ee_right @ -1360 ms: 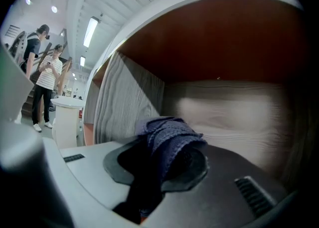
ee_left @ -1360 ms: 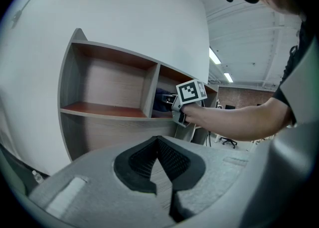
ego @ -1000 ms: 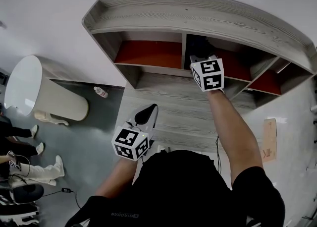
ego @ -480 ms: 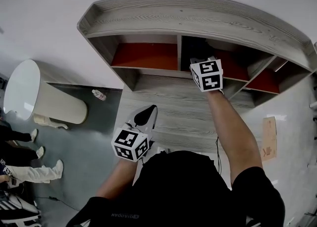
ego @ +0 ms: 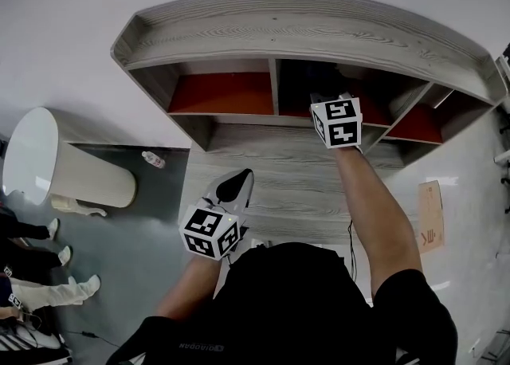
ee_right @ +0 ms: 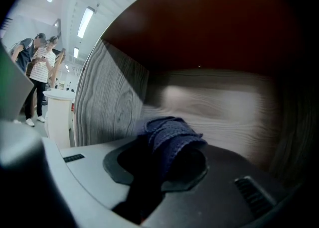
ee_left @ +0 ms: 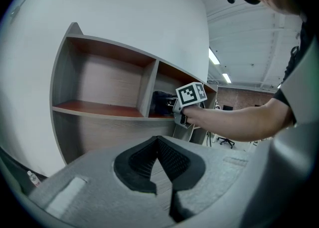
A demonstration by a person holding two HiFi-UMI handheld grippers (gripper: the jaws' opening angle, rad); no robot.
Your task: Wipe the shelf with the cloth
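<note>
Grey wood-grain shelf [ego: 303,33] stands against a white wall. Its compartments have red-brown floors and grained dividers. Right gripper [ee_right: 167,158] is inside the second compartment from the left, jaws clamped on a dark blue cloth [ee_right: 172,131]. The cloth is bunched and pokes past the tips toward the pale back panel. It probably touches the panel, but blur there prevents confirming. Left gripper [ee_left: 158,165] is held low before the unit's lower front, jaws closed tip to tip with nothing between. Room: grey-green floor [ego: 143,236], white cylindrical stand [ego: 64,160] at left, small bottle [ego: 154,159] on the floor near it, people's legs [ego: 36,292] at the left edge, strip ceiling lights [ee_right: 85,22].
</note>
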